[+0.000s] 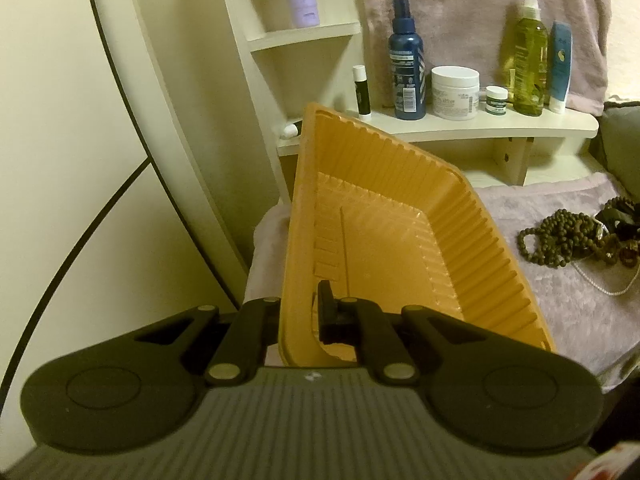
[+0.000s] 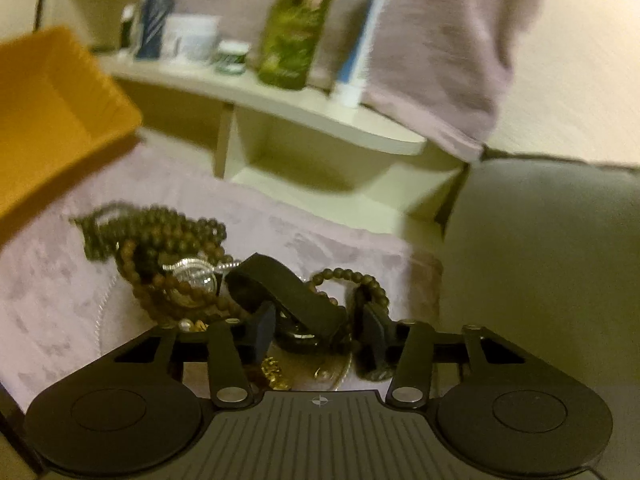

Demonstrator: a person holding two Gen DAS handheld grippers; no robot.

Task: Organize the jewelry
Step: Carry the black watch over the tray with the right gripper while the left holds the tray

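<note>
- Frankly, we are reading no label on the shelf (image 1: pixel 460 130) bottles.
- Our left gripper (image 1: pixel 304 316) is pinching the orange tray (image 1: pixel 400 232) wall, tilting it below that shelf.
- Our right gripper (image 2: pixel 316 326) is straddling the black strap (image 2: pixel 288 292), half-open, not yet pressing.

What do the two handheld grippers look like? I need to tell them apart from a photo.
Both look alike: left gripper and right gripper have matte black linkage arms with silver pivot rivets, two round black discs, and a grey ribbed body with a small white mark. Jaws are black. No cables or sleeves show.

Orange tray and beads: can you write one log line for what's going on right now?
left tool: shut on orange tray, tilted | right tool: open around black strap | beads: on cloth | tray: empty
</note>
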